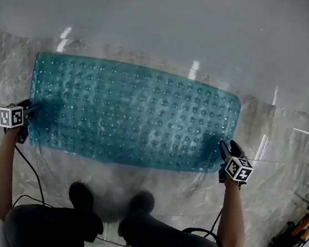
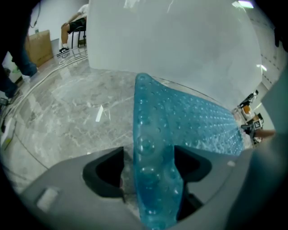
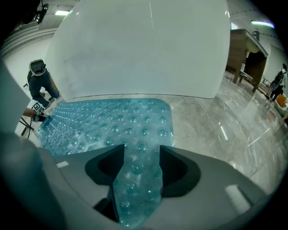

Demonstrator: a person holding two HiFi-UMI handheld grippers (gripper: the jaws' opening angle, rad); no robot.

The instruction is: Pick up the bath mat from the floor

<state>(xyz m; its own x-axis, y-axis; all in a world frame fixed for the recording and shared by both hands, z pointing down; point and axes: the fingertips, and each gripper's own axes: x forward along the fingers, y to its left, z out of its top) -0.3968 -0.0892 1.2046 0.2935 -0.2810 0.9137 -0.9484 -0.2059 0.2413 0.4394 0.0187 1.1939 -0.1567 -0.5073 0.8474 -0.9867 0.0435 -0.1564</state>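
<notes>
Well, at the left of the head view the left gripper (image 1: pixel 29 121) sits at the left short end of the bath mat (image 1: pixel 133 112), held by a bare forearm that comes up from the lower left; its marker cube (image 1: pixel 11 116) faces the camera; in the left gripper view that gripper's (image 2: pixel 148 166) jaws stand wide apart, a fold of the blue mat (image 2: pixel 180 117) runs up between them, and a sliver of floor shows between the fold and the left-hand jaw, so nothing is clamped; across the middle of the head view the translucent teal mat, studded with rows of bubbles, lies spread on the grey marble floor (image 1: pixel 286 142), its far long edge just beside the foot of a pale panel (image 1: pixel 167 15); two dark shoes (image 1: pixel 81 195) stand below the mat's near edge, with black cables trailing past them; at the right the right gripper (image 1: pixel 224 154) meets the mat's lower right corner; in the right gripper view its (image 3: pixel 141 161) jaws are parted too, a strip of the mat (image 3: pixel 103 121) fills the gap between them, and the pads are not squeezing it
</notes>
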